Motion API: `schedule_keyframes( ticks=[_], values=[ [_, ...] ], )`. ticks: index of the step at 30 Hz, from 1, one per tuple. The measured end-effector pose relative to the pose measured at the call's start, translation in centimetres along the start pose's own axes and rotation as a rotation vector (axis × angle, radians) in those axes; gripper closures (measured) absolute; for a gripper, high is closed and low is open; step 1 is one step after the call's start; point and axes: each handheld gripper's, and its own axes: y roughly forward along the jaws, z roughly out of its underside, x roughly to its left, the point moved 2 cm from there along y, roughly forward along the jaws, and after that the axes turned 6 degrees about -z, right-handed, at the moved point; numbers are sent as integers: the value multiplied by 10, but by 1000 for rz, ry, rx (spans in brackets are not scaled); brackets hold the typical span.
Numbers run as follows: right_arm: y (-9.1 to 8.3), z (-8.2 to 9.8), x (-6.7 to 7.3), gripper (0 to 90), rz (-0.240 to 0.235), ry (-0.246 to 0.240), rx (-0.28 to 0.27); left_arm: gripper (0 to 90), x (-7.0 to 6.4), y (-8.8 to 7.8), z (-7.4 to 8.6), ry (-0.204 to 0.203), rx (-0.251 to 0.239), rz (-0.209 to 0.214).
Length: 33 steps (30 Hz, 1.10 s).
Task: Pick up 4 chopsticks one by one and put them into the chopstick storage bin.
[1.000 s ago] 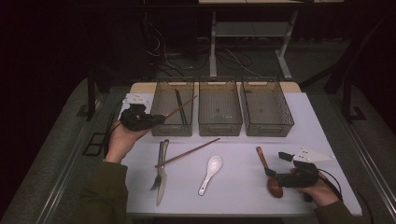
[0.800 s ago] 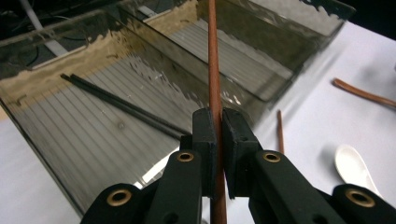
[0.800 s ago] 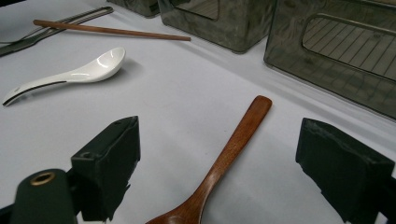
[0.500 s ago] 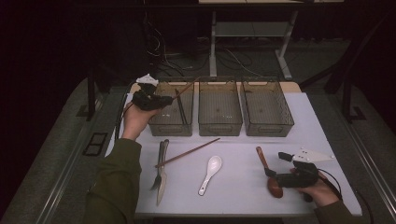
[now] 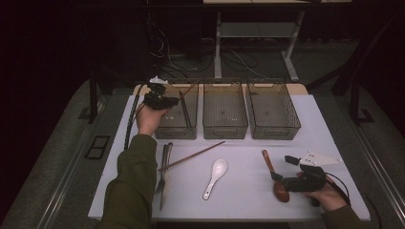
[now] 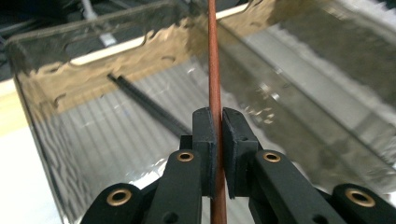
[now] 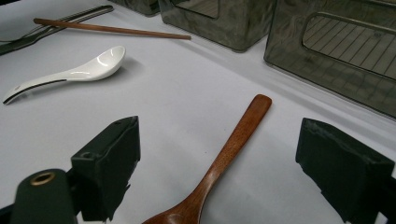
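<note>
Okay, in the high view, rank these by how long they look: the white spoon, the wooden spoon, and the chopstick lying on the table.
1. chopstick
2. white spoon and wooden spoon: nearly alike, too close to rank.

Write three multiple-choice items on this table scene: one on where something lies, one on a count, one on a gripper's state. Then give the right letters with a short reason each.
1. Where does the white spoon lie?
A. On the bare table in front of the bins
B. Inside the middle bin
C. Between the right gripper's jaws

2. How many bins stand in the row at the far side of the table?
A. Two
B. Three
C. Five

3. What is the left gripper doing?
A. Hanging open over the table
B. Clamped on a brown chopstick
C. Gripping a fork

Answers:
1 A, the high view shows it flat on the white top, apart from the bins.
2 B, the left bin, middle bin and right bin stand side by side.
3 B, the left gripper view shows its jaws pressed on the chopstick over the left bin.
</note>
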Motion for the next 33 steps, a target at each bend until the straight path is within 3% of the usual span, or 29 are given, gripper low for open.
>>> schedule_keyframes(
  ticks=[4, 11, 16, 21, 25, 33],
  values=[
    [0, 0, 0, 137, -1, 1, -2, 837, 4, 6, 4, -33, 24, -16],
    [0, 0, 0, 137, -2, 0, -1, 825, 5, 12, 7, -45, 56, -30],
    [0, 0, 0, 137, -3, 0, -1, 656, 5, 12, 6, -47, 52, -52],
    [0, 0, 0, 137, -4, 1, -3, 590, 3, 9, 5, -50, 36, -27],
    [0, 0, 0, 137, -4, 0, 0, 544, 1, 3, 2, -26, 6, 6],
    [0, 0, 0, 137, -4, -1, -1, 443, -4, -13, 0, 23, -8, 60]
  ],
)
